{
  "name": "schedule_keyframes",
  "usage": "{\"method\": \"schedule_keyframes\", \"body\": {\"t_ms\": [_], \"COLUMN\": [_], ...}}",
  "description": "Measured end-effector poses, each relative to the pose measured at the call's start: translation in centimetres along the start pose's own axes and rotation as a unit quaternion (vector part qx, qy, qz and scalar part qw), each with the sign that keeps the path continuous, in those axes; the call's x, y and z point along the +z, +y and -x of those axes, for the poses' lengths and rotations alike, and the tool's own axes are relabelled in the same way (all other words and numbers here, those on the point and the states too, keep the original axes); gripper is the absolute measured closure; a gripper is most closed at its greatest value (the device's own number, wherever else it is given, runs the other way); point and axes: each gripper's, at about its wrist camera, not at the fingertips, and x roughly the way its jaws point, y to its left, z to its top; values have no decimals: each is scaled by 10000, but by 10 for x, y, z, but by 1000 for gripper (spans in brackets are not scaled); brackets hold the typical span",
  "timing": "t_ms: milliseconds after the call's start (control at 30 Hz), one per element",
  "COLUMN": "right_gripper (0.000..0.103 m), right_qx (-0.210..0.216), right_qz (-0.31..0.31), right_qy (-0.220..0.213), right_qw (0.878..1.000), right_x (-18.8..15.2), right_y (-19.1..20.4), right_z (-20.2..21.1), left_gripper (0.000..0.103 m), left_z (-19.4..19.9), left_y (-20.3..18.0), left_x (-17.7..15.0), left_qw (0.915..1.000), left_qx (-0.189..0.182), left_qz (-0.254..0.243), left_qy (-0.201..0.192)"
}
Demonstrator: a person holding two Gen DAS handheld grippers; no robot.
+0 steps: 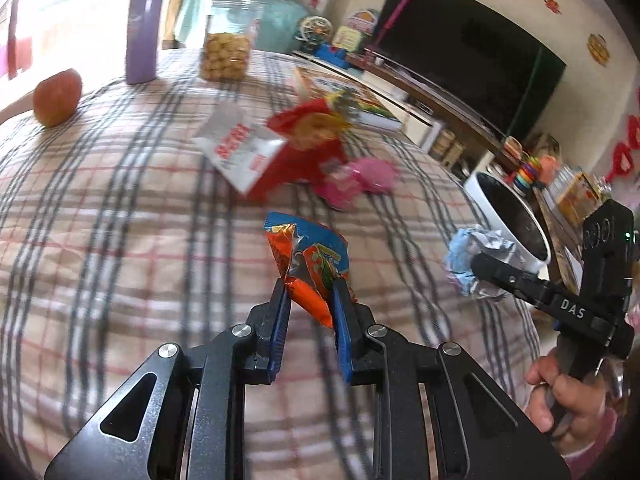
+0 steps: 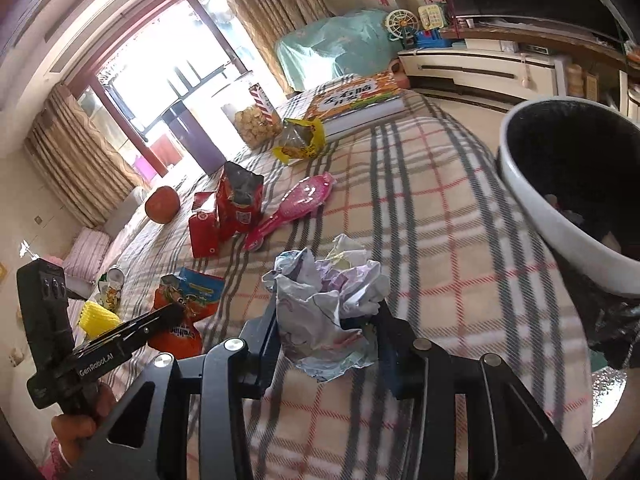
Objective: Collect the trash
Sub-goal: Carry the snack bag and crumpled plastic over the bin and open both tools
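Observation:
My left gripper [image 1: 310, 286] is shut on an orange and blue snack wrapper [image 1: 310, 258], held just above the checked tablecloth [image 1: 120, 220]. In the right wrist view the same wrapper [image 2: 188, 304] shows at the left gripper's tip [image 2: 176, 312]. My right gripper [image 2: 328, 316] is shut on a crumpled ball of whitish paper [image 2: 328, 296], seen from the left wrist view as a blue-white wad [image 1: 476, 256] near the table's right edge. A white bin with a black liner [image 2: 532, 204] stands just right of the table; its rim [image 1: 492, 208] lies behind the wad.
Red snack bags [image 2: 228, 212], a white packet [image 1: 236, 152], a yellow wrapper [image 2: 300, 140] and a pink brush [image 2: 296, 204] lie mid-table. Farther back are an apple [image 1: 56, 98], a purple bottle [image 1: 142, 32], a biscuit jar [image 1: 228, 44] and a book [image 2: 356, 100].

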Motion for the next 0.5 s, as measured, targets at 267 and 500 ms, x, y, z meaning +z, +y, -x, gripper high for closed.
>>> {"method": "schedule_keyframes", "body": {"t_ms": [267,500], "right_gripper": [55,34], "right_qx": [-143,-103], "right_qz": [76,-13], "right_qy": [102,93], "right_qw": [9998,9999], "right_x": [-12,-14], "right_y": [-7,-12], "right_z": [3,12], "left_gripper": [84,83], "left_z": [-5,-11], "left_y": [-19,-22], "left_x": [-8,-12], "left_qw": [9997,9995], "left_qx": [-113,-132], "left_qz": [-162,-210], "left_qy": [119,189]}}
